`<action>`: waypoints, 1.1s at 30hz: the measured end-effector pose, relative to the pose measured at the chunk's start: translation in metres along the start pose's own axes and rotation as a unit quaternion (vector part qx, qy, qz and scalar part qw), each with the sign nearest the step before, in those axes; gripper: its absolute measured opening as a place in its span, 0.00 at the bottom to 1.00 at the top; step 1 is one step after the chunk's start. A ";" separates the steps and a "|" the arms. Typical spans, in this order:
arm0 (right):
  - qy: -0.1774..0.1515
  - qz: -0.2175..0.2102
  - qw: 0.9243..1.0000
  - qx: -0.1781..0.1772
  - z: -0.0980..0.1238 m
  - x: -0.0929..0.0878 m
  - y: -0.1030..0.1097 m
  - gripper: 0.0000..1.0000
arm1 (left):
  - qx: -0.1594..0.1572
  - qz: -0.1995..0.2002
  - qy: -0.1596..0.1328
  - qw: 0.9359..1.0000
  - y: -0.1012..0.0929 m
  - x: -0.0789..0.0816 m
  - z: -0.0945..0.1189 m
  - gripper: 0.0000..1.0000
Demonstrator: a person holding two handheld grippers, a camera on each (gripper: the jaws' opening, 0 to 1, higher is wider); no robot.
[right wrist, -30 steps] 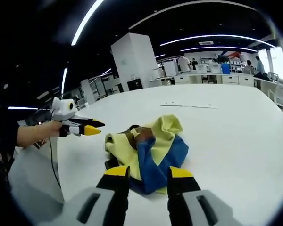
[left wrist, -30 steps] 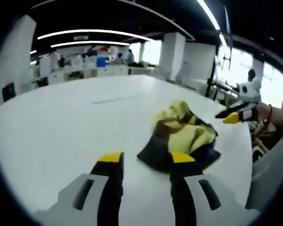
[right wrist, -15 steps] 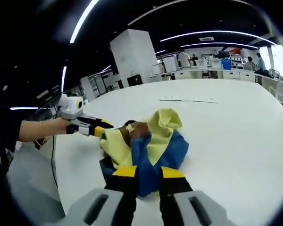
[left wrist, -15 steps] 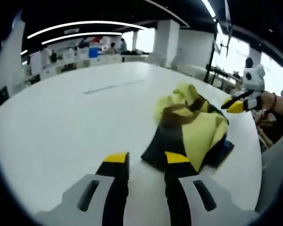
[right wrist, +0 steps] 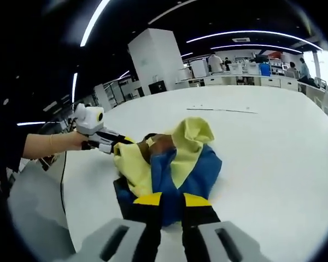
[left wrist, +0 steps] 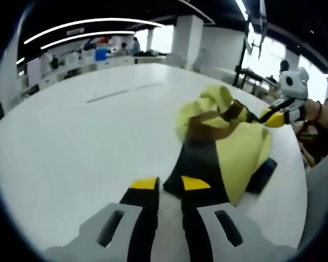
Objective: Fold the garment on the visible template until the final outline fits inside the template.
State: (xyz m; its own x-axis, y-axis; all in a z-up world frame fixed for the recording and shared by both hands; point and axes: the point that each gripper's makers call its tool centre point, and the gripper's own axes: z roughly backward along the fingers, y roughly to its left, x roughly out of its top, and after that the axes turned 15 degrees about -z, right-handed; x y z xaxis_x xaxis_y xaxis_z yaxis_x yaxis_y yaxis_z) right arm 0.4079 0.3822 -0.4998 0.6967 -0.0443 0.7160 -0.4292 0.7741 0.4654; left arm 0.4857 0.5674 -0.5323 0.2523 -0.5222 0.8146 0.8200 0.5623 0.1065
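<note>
Here the garment (left wrist: 221, 147) (right wrist: 169, 164), a yellow, blue and dark bundle, is seen crumpled near one edge of the white desk (left wrist: 71, 136) (right wrist: 273, 147). The left gripper (left wrist: 168, 183) (right wrist: 122, 140) and the right gripper (right wrist: 169, 200) (left wrist: 270, 116) are each clamped on its cloth.

The left gripper view is taken low over the white table (left wrist: 71, 147), close to the crumpled garment (left wrist: 218, 147) at centre right. The right gripper view is taken from the opposite side, the garment (right wrist: 169, 164) seen close at lower centre. Garment and table (right wrist: 273, 147) are shared by both views.
</note>
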 end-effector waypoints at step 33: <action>-0.070 0.043 0.994 -0.069 0.039 0.034 -0.017 0.00 | 0.072 -0.058 -0.039 0.995 0.001 0.043 0.054 0.00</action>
State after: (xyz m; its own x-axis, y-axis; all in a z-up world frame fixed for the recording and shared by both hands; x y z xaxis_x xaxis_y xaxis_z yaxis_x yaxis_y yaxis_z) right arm 0.4165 0.3431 -0.4627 0.5694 -0.0541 0.8203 -0.3943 0.8576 0.3303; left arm 0.4701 0.5802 -0.4669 0.1160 -0.5411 0.8329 0.7583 0.5899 0.2776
